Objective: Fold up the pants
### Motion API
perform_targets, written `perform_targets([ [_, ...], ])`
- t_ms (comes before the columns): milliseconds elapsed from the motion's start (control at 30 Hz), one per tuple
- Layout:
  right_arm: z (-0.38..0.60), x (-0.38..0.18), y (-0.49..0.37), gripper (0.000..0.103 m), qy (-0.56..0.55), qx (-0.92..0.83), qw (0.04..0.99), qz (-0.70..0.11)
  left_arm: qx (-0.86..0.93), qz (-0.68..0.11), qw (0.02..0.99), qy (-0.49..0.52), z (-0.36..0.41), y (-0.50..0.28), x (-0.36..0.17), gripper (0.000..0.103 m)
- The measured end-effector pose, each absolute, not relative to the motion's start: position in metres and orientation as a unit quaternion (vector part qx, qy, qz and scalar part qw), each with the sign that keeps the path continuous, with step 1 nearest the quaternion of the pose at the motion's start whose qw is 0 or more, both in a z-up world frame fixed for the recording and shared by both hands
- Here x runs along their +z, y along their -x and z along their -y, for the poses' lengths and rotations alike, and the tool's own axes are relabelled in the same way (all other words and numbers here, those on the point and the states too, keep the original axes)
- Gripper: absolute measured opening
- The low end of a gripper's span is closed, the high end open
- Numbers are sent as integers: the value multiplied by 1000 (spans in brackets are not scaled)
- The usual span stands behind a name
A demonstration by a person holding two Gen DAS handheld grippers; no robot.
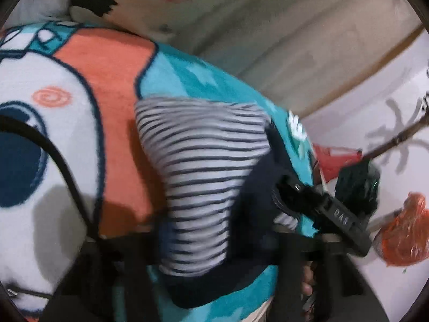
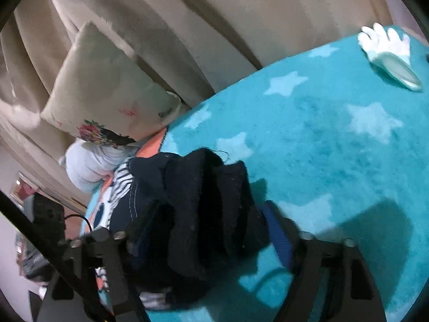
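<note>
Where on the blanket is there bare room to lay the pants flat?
The open patch is the starred teal stretch of the blanket, between the dark bunched pants and the white glove print. It is crowded along the cushion and around the striped part of the pants.

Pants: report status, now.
Left gripper straddles pants, grip unclear. Right gripper open, navy end bunched between fingers. Nothing blocking.

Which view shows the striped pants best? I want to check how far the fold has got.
The left wrist view: the striped pants lie folded on the turquoise blanket, most of the striped fabric visible, though blurred. The right wrist view shows mainly their dark bunched waistband between its fingers, with only slivers of stripes.
</note>
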State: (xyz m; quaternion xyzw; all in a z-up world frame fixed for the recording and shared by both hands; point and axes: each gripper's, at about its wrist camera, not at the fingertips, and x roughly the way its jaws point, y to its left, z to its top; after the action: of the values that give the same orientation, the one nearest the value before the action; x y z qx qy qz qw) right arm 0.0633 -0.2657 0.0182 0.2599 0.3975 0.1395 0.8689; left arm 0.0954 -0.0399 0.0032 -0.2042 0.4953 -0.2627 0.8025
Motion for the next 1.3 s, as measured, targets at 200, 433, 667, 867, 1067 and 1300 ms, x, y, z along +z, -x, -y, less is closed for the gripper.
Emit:
perform_targets([
  [200, 236, 40, -76, 41, -253, 189, 864, -391, -240, -484, 813, 217, 21, -115, 25, 18],
  [433, 206, 48, -109, 50, -232, 196, 866, -398, -159, -515, 817, 203, 3, -142, 5, 22],
  [667, 202, 42, -96, 71, -169, 155, 880, -417, -174, -493, 816, 248, -25, -125, 10, 27],
  [867, 221, 96, -67, 71, -155, 112, 923, -334, -190, -441, 831, 280, -54, -91, 31, 29],
  [1067, 187, 111, -80, 65, -161, 176, 915, -325, -206, -394, 856, 262, -64, -38, 66, 45],
  [1300, 167, 61, -105, 62, -167, 145, 896, -385, -126, -329, 903, 246, -109, 5, 93, 65],
])
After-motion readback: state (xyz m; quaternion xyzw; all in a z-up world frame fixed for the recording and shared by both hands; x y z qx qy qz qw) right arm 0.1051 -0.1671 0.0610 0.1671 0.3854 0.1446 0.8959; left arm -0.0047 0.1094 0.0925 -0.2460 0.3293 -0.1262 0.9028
